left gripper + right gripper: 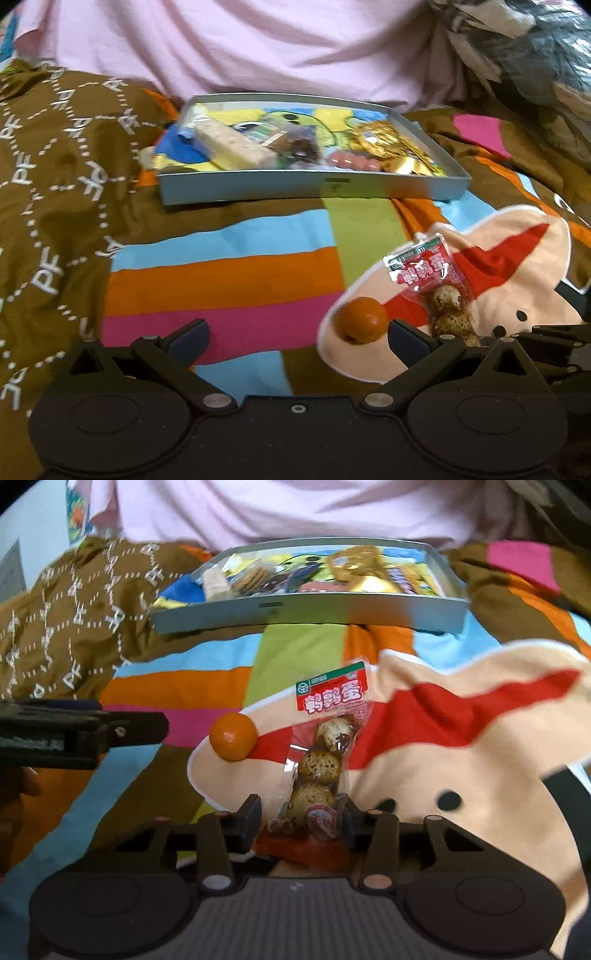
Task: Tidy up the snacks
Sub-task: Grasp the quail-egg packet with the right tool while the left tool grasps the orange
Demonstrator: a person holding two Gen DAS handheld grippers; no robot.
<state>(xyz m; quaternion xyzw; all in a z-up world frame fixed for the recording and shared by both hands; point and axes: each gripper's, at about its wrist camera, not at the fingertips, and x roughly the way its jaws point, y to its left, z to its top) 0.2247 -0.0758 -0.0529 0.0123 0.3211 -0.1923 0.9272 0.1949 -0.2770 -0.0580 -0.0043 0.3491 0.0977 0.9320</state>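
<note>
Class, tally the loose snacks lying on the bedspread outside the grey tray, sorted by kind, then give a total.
Small orange fruit: 1
Red packet of speckled eggs: 1
Total outside the grey tray: 2

One grey tray (310, 607) lies at the far side, holding several wrapped snacks too jumbled to count. Nearer, there is one small orange ball (233, 737) and one clear packet (325, 760) with three speckled eggs inside.
</note>
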